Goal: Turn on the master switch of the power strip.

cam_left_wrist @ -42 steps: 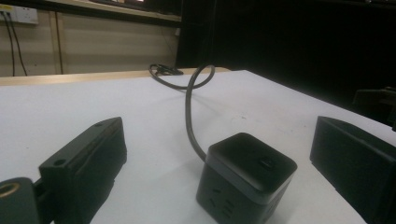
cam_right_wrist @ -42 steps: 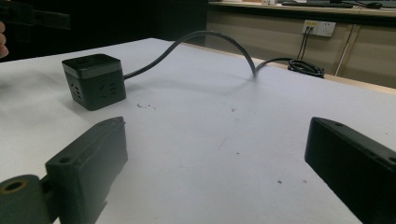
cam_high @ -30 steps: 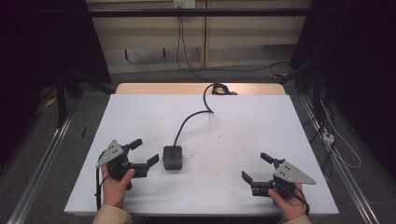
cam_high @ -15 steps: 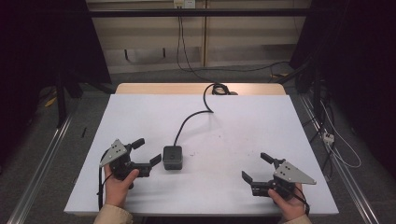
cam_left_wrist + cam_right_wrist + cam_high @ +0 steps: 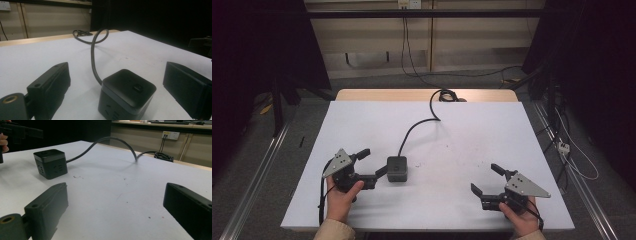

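A dark grey power cube (image 5: 397, 168) sits on the white table (image 5: 462, 130), left of centre. Its black cable (image 5: 412, 131) curves back to a coil at the far edge. My left gripper (image 5: 373, 163) is open just left of the cube, its near jaw almost touching the cube's side. In the left gripper view the cube (image 5: 127, 97) stands between the two spread jaws of my left gripper (image 5: 117, 75), apart from both. My right gripper (image 5: 484, 178) rests open near the front right, with nothing between its jaws. In the right gripper view, my right gripper (image 5: 116, 200) faces the cube (image 5: 51, 163), which lies far off at the left.
The cable coil (image 5: 446, 95) lies at the table's far edge by a wooden strip. Wall sockets (image 5: 170, 135) and floor cables are behind the table. Dark curtains flank both sides. Small dark specks (image 5: 77, 177) mark the table near the cube.
My left gripper has edged right toward the cube, so the cube now stands between its jaws. The right gripper and the cube have stayed put.
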`<state>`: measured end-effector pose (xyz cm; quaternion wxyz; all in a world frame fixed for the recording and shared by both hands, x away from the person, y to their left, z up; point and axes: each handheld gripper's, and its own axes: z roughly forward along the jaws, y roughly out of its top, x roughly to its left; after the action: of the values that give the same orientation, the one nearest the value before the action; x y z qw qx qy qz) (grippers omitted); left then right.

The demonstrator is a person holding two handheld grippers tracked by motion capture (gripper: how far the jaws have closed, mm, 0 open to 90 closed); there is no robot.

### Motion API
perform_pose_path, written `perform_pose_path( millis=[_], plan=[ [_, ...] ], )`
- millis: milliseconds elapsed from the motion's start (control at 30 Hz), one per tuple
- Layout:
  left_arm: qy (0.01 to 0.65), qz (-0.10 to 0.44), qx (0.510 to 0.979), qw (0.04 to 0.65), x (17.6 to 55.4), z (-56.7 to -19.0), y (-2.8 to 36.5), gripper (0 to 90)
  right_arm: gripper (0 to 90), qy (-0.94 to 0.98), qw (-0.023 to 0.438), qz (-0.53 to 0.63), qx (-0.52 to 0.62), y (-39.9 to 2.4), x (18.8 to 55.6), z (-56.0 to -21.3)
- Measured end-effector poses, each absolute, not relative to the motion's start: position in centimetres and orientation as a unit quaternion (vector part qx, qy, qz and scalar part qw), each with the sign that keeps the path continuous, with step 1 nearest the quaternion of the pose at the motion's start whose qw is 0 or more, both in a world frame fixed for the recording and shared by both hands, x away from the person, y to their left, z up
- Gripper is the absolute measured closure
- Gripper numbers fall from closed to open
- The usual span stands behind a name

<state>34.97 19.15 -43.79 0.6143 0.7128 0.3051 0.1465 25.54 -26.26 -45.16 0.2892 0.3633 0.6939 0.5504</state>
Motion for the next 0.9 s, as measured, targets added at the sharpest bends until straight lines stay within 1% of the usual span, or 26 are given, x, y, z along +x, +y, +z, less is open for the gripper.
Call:
perform_pose_path(
  millis=[100, 567, 700, 800, 900],
  plan=[
    [0.303, 0.144, 0.715, 0.614, 35.01, -43.79, 19.04, 10.1, 5.1, 0.693, 0.289, 0.551, 0.364, -26.26, 25.54, -45.17],
    [0.300, 0.138, 0.722, 0.608, 35.10, -43.74, 18.63, 16.2, 5.1, 0.694, 0.289, 0.550, 0.364, -26.26, 25.55, -45.18],
    [0.301, 0.134, 0.724, 0.606, 35.13, -43.68, 18.59, 19.2, 5.1, 0.694, 0.289, 0.550, 0.364, -26.26, 25.54, -45.18],
    [0.297, 0.134, 0.726, 0.605, 35.10, -43.60, 18.56, 23.6, 5.1, 0.694, 0.289, 0.550, 0.364, -26.26, 25.55, -45.18],
    [0.297, 0.137, 0.727, 0.603, 35.06, -43.48, 18.54, 26.1, 5.1, 0.693, 0.289, 0.550, 0.364, -26.28, 25.54, -45.17]
  ],
)
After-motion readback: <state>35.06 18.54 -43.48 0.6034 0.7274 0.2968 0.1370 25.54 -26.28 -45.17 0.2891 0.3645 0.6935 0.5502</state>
